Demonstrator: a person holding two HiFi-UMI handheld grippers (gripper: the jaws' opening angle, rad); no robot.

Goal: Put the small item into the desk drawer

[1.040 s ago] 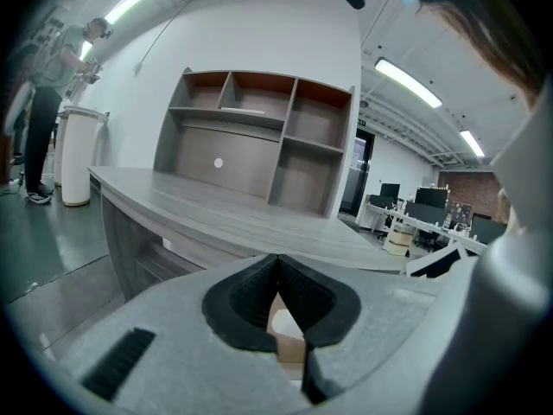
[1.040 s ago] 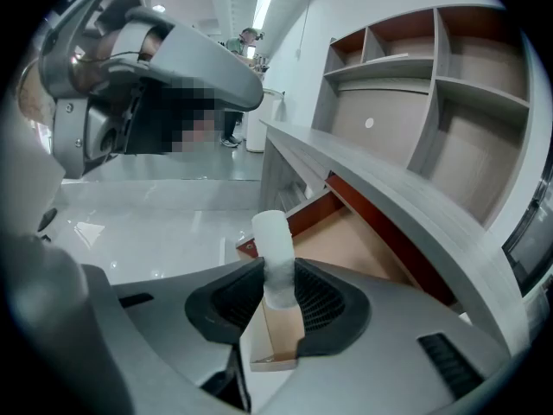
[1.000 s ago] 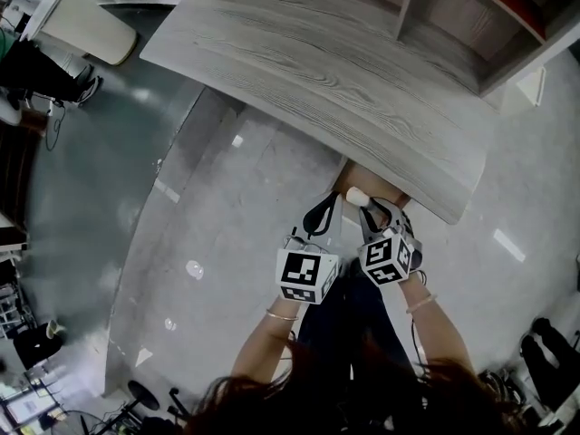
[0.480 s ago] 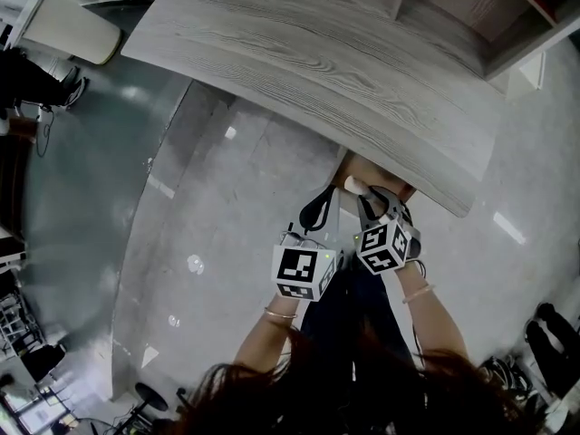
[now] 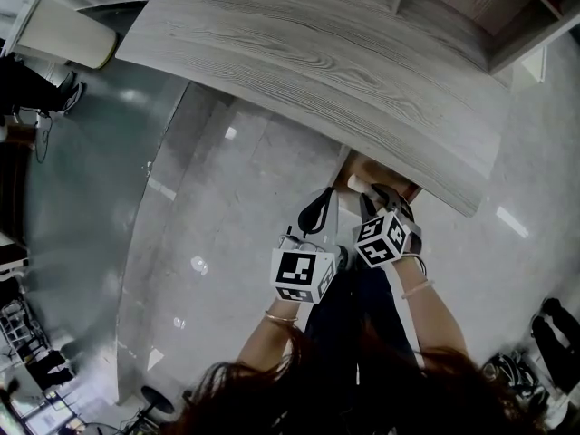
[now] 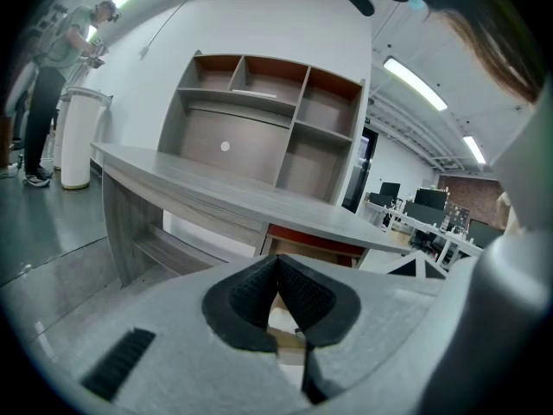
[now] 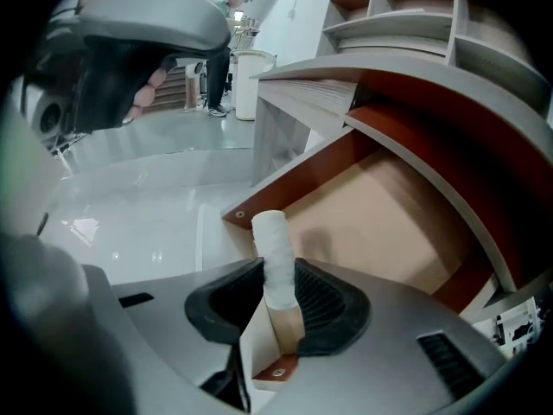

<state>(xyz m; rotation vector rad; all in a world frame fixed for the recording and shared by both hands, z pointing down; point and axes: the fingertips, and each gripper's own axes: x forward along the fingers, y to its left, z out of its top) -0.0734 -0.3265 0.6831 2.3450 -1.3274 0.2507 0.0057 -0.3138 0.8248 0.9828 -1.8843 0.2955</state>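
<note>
My right gripper (image 7: 278, 271) is shut on a small white cylinder (image 7: 275, 249) that stands up between its pads. It points down at the open desk drawer (image 7: 384, 219), which has a tan bottom and red-brown walls; the cylinder hangs over the drawer's near corner. In the head view the cylinder (image 5: 355, 185) sits at the drawer's (image 5: 385, 174) front edge under the grey desk (image 5: 317, 62), held by the right gripper (image 5: 370, 198). My left gripper (image 5: 316, 212) hangs just left of it, in front of the drawer. Its pads (image 6: 277, 271) meet at the tips with nothing held.
A shelf unit (image 6: 259, 128) stands on the desk's back. A white bin (image 6: 73, 141) and a standing person (image 6: 47, 85) are at the far left. Glossy grey floor (image 5: 208, 243) spreads left of the desk. The wearer's legs (image 5: 353, 324) are below the grippers.
Both grippers have sunk a little toward the drawer. The right one has tipped further down with the cylinder still in its jaws.
</note>
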